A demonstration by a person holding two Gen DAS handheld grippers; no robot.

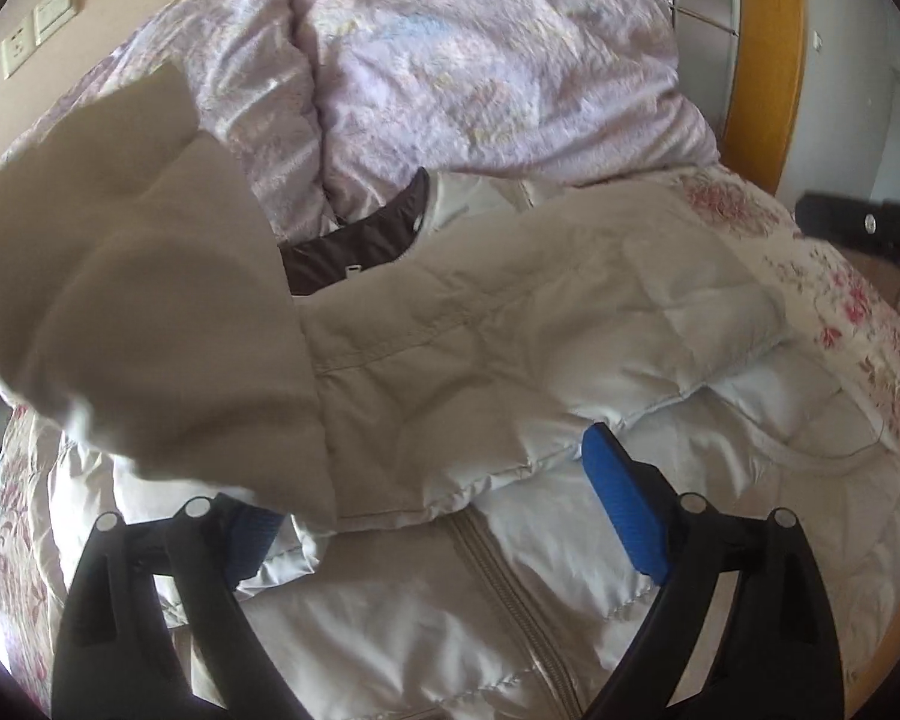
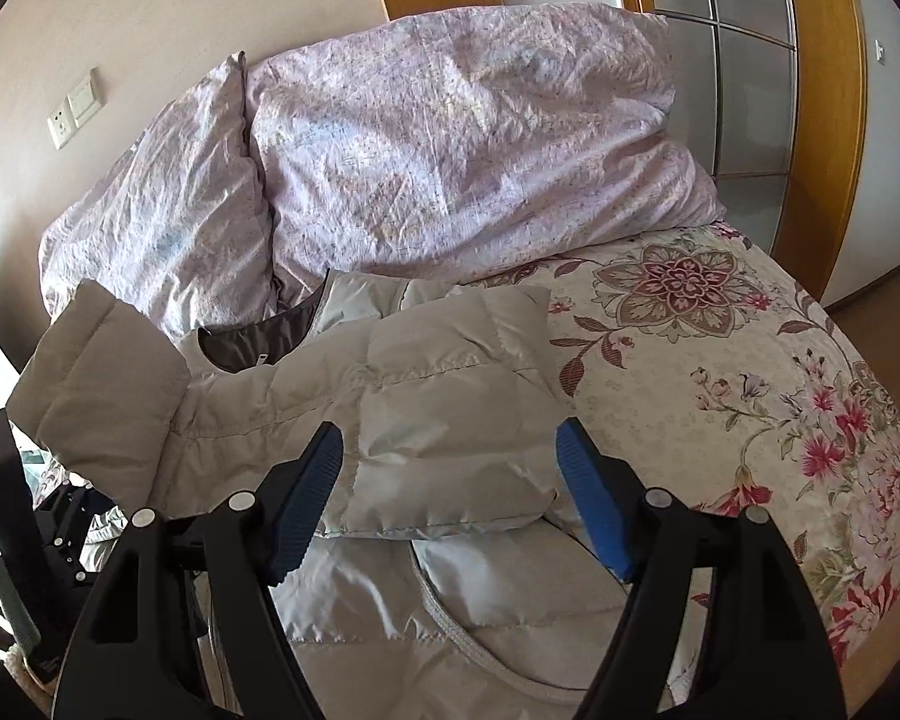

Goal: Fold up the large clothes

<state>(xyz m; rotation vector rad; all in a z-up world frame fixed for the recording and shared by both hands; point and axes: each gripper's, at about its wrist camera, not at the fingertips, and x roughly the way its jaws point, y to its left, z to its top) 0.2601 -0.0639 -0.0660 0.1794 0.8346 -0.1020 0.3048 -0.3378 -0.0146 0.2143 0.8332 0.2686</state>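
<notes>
Item: pale quilted down jacket (image 2: 426, 396), part-folded, front up on the floral bed (image 2: 720, 360)

Left sleeve (image 1: 150, 300) is airborne and blurred beside the left hand-held gripper (image 1: 444, 516), whose jaws gape and pinch nothing; right sleeve (image 2: 462, 420) lies across the chest, narrowing the body; right hand-held gripper (image 2: 450, 498), tilted downward, hovers spread, empty

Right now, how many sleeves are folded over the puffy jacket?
2. One sleeve lies across the jacket chest; the other sleeve sticks up at its left shoulder, not yet flat.
</notes>
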